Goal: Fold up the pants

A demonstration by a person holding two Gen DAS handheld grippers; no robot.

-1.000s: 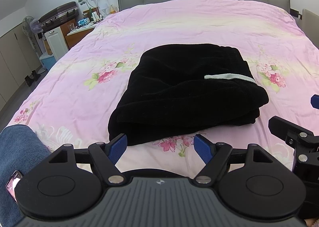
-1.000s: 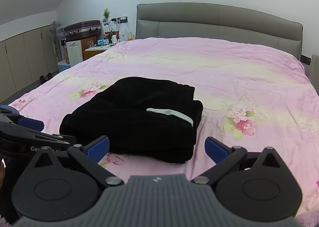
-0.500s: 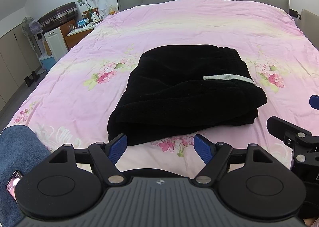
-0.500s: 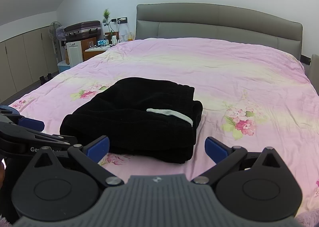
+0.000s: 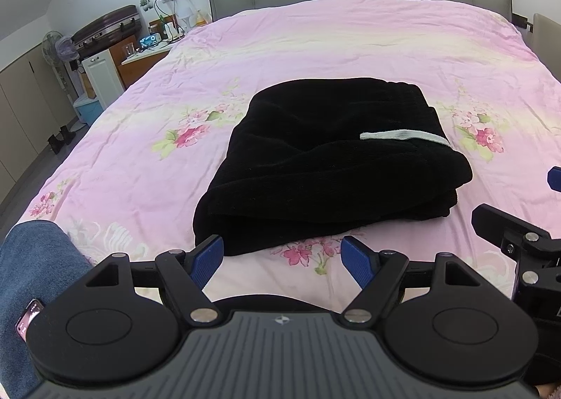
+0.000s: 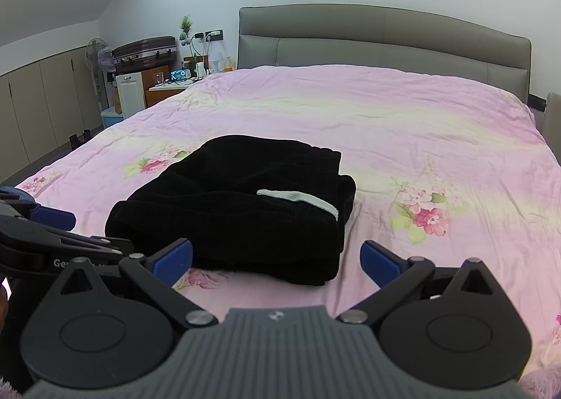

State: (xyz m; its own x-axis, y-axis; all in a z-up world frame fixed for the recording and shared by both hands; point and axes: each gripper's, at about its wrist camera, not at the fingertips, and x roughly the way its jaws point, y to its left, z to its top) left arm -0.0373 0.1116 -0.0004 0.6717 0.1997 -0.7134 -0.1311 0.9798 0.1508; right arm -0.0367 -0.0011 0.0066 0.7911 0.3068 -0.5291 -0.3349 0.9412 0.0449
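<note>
You had the black pants (image 5: pixel 329 167) lying as a thick folded bundle on the pink floral bedspread (image 5: pixel 350 41), near the foot of the bed, with a white drawstring (image 5: pixel 403 135) draped over its right end. Your left claw (image 5: pixel 282 257) was spread wide with nothing between its blue pads, held just short of the bundle's near edge. Your right claw (image 6: pixel 277 258) was likewise spread and empty, also just short of the near edge, toward the bundle's right end.

To my eye the folding looked close to finished, so most of the risk lay in disturbing it. The near left corner bulged and the layers at the right end sat stepped rather than flush; had you nudged either edge with an open pad, the top layer could have slid and the stack sprung loose. The fabric looked plush and springy, so a shallow pinch might have caught only the top ply and peeled it back. The drawstring could have snagged on a pad and dragged the waistband out. The two claws also sat near each other, so a crossing reach risked a knock.
</note>
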